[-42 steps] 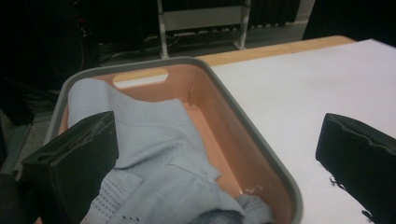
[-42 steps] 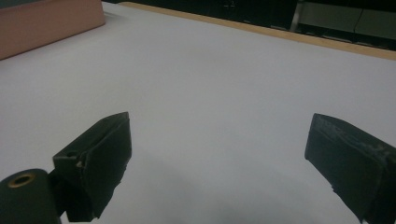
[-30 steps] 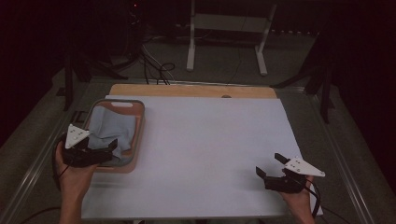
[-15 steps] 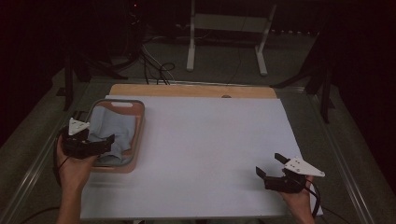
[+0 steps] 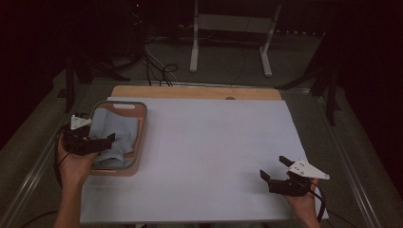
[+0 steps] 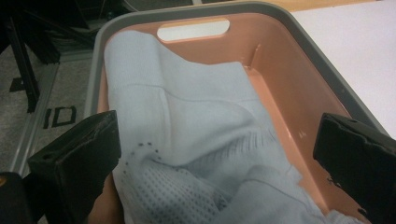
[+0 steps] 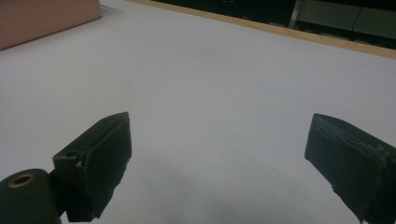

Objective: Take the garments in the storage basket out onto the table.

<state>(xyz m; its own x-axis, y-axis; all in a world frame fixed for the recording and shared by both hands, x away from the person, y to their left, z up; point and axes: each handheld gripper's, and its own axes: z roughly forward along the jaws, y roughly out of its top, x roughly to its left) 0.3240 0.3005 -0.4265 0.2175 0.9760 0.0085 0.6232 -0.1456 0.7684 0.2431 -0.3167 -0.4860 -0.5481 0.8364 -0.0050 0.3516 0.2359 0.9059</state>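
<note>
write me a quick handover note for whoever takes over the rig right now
Left tool: open, jaws spread over the pale blue knitted cloth, gripping nothing.
Right tool: open, empty, low over the white table sheet at the near right.
Cloth: crumpled inside the salmon plastic basket with grey rim, at the table's left edge.
Done: left tool is positioned at the cloth.
Left: probably close on the cloth and lift it out onto the sheet.

White table (image 5: 204,152), one basket (image 5: 141,142)
</note>
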